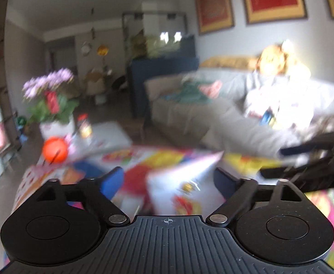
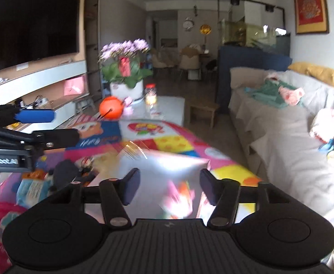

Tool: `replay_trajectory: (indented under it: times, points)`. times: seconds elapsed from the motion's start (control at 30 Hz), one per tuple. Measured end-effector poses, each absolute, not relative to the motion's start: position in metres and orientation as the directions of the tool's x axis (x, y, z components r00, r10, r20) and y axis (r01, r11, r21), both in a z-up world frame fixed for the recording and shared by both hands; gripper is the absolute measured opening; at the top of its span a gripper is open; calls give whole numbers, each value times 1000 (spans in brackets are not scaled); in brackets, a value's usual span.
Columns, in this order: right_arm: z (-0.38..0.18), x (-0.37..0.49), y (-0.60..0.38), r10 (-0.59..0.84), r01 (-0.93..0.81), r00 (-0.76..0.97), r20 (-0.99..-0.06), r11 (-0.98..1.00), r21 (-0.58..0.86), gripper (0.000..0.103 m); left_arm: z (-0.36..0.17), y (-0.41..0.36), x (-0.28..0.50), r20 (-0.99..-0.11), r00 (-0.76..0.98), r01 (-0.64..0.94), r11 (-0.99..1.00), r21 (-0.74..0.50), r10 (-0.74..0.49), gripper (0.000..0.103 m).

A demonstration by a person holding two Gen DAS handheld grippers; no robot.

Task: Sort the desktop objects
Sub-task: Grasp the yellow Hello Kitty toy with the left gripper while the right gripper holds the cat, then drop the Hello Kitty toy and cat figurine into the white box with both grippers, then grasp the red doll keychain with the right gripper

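A glossy white packet [image 1: 180, 182] with cartoon print lies blurred on the colourful table mat [image 1: 167, 157], below and between the blue pads of my left gripper [image 1: 168, 181], which stands open and touches nothing. In the right wrist view the same shiny packet [image 2: 167, 166] shows under my right gripper [image 2: 170, 188], open too, its pads clear of it. Each gripper appears in the other's view: the right gripper [image 1: 288, 159] at the right edge, the left gripper [image 2: 52, 126] at the left, jaws apart. Small snack packs [image 2: 33, 189] and a dark object [image 2: 64, 173] lie at the mat's left.
At the table's far end stand an orange ball [image 2: 111, 110], a white pot of purple flowers [image 2: 125, 89] and a clear jar [image 2: 151, 96]. A covered sofa [image 2: 281, 137] runs along the right. A TV unit [image 2: 41, 75] lines the left wall.
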State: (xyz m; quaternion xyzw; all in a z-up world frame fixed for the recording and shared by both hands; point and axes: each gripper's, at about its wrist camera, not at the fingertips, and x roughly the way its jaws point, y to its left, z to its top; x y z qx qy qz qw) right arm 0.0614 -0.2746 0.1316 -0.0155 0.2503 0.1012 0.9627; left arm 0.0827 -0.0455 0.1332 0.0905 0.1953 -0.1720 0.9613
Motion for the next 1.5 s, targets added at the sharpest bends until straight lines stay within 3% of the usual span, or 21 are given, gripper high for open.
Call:
replay_trajectory:
  times: [0.17,0.33,0.77,1.0,1.17,1.23,1.27,1.33,1.43,1.5]
  points:
    - [101,49,-257,191,-253,812,-552,967,-37,69,66,-1,62,-576,791,308,948,81,-207,95]
    - [84,45,-215,247,-362,769,-589,928,-84,69,26,42,43,-647,756,176,983,50,-103,96]
    - [47,61,-58,340,-594,754,-562,719,-362,69,31,103,13,-627,778,-33,999,26,42,100]
    - [31,90,-41,288,-608,727,-624,691,-390,79,29,110,3,-635,772,-35,999,-1,26,100]
    - [36,58,-51,357,-681,677,-644,635,-364,77,30,113,7,-633,773,-50,999,-8,34,100]
    - [38,38,-61,377,-715,641,-669,609,-343,71,31,110,8,-632,774,-42,999,-4,30,100]
    - [38,30,-66,387,-738,610,-692,596,-317,63,31,108,8,-633,774,-32,999,-4,22,100]
    - [37,15,-81,392,-771,548,-739,580,-263,62,31,104,8,-636,772,-14,1000,-8,5,100]
    - [34,1,-107,325,-715,598,-733,630,-303,65,29,98,12,-643,766,8,1000,-13,-15,100]
    - [36,0,-127,297,-659,623,-724,697,-281,72,28,92,16,-651,759,29,999,-26,-39,100]
